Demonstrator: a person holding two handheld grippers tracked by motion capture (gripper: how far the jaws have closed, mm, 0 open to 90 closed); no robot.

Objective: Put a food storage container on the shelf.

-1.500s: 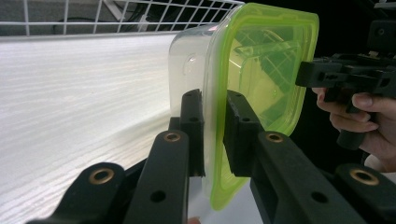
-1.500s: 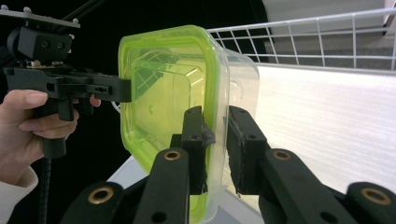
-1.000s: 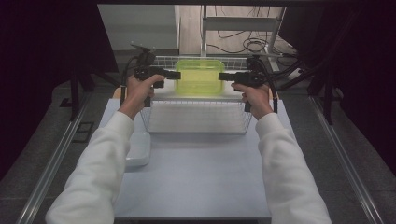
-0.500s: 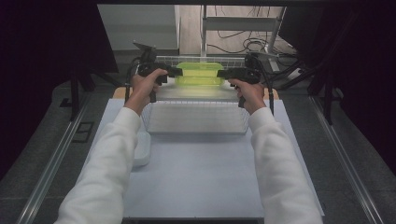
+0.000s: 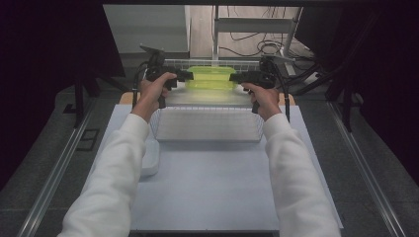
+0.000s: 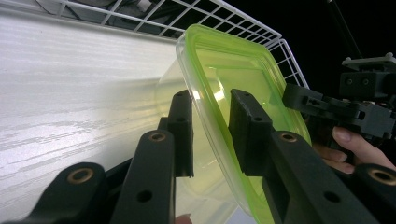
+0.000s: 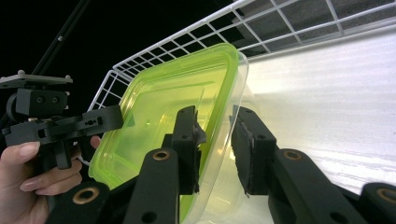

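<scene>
Container (image 5: 211, 79) of clear plastic with a yellow-green lid sits at the far end of the white wire basket (image 5: 207, 129), and I have one pair of jaws at each of its ends. My left gripper (image 5: 187, 75) comes in from the left and my right gripper (image 5: 236, 77) from the right, so the container lies between them on the high view.

In the left gripper view the lid's rim (image 6: 211, 135) runs through the gap between my two black jaws. One jaw stands on the clear-wall side, the other over the green lid, and I see a slim gap at each pad, so this pair is slack around the edge and not pressing. These jaws have just been opening, with the rim between them.

In the right gripper view the container (image 7: 173, 107) shows the same: its edge passes between my jaws, the inner one lies close against the lid, and the outer one stands off the clear wall. This pair has also just been opening around the rim and does not clamp it.

The basket rests on the pale tabletop (image 5: 207, 192). A white lid-like piece (image 5: 149, 160) lies on the tabletop just beside the basket's left near corner.
</scene>
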